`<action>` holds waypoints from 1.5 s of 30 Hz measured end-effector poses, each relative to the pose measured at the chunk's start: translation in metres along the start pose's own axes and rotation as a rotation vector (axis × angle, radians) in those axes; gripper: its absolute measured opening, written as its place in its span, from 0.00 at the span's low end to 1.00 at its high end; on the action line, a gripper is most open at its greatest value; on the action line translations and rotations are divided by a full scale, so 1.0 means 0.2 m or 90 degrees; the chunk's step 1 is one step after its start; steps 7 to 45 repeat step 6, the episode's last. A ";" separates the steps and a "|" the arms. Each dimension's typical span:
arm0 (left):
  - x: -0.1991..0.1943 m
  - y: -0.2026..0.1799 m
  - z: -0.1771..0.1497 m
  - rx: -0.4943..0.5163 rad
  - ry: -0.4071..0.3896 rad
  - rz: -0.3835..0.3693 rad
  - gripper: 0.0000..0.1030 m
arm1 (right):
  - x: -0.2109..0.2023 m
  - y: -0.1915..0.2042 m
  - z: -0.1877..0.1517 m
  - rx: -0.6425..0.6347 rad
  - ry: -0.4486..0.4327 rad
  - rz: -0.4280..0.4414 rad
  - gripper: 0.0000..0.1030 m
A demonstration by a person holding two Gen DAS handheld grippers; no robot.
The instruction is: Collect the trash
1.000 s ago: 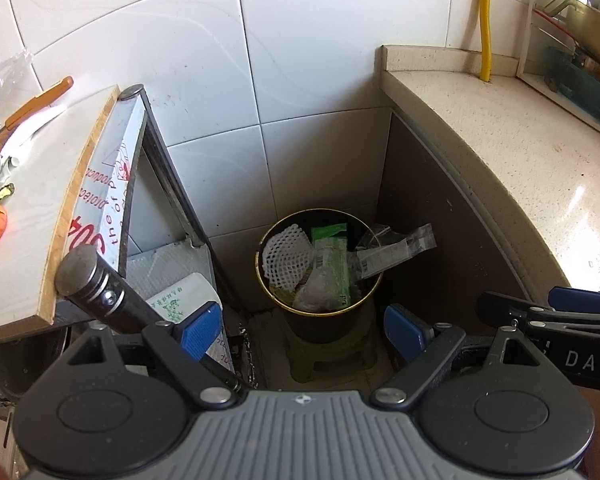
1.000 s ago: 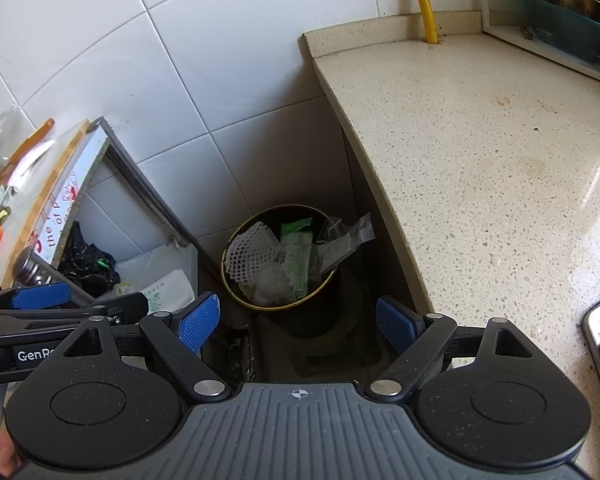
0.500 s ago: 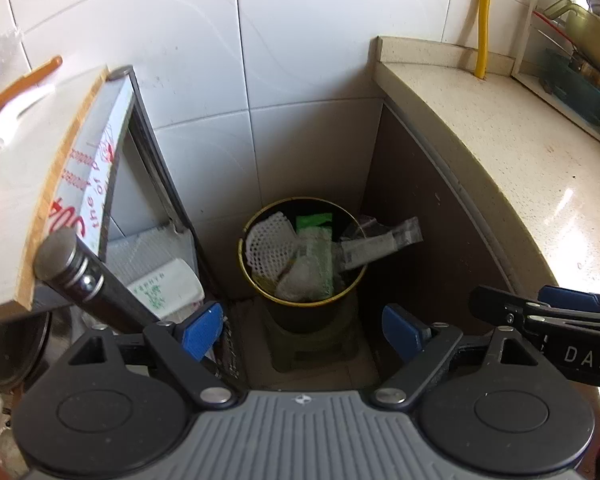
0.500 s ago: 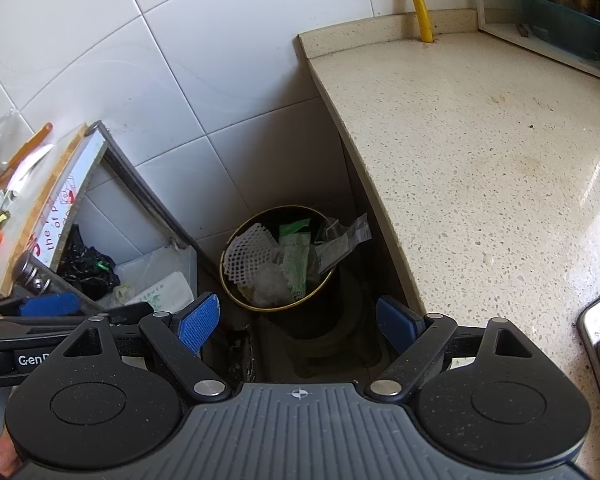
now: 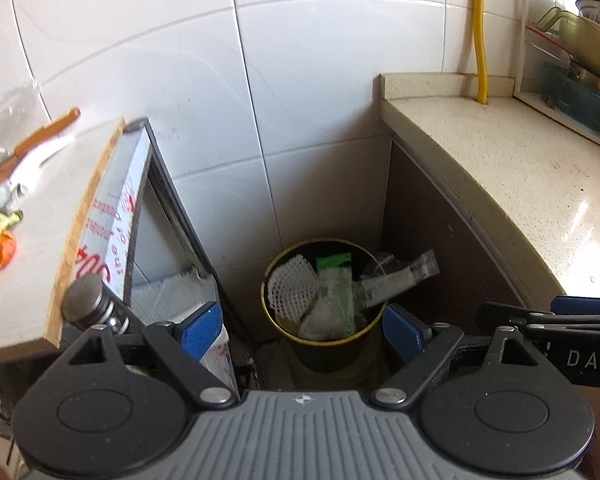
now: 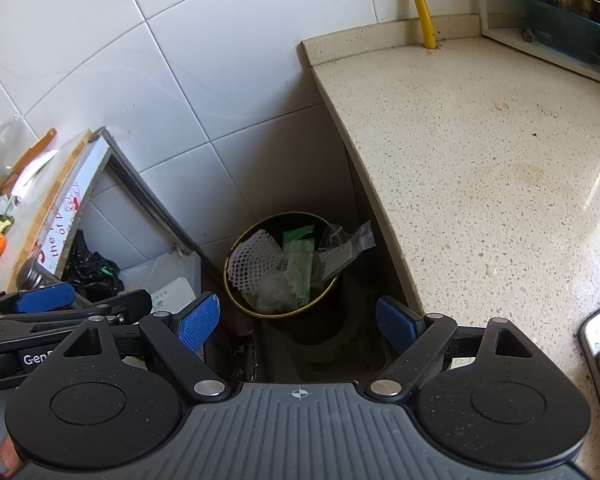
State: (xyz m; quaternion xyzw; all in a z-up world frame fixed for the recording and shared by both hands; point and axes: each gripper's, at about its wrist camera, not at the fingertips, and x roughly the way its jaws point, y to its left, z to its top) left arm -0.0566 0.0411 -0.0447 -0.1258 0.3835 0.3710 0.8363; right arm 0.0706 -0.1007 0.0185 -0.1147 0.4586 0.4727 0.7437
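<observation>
Trash bin [image 5: 324, 320] full of wrappers — left gripper [image 5: 306, 330], right gripper [image 6: 298, 322] "DAS" wide, empty

Daylight glares off the countertop [image 6: 500, 168]; fisheye bends edges, left side blurred.

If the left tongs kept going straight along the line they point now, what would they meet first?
Probably the trash heaped in the trash bin: the open left tongs frame its rim, with the white foam net and green wrapper on top. Nothing shows in between, though depth is hard to judge.
</observation>
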 end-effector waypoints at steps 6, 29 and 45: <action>-0.03 -0.01 0.01 0.019 -0.041 0.012 0.85 | 0.00 0.00 0.00 0.001 -0.002 0.000 0.87; -0.03 -0.01 0.01 0.019 -0.041 0.012 0.85 | 0.00 0.00 0.00 0.001 -0.002 0.000 0.87; -0.03 -0.01 0.01 0.019 -0.041 0.012 0.85 | 0.00 0.00 0.00 0.001 -0.002 0.000 0.87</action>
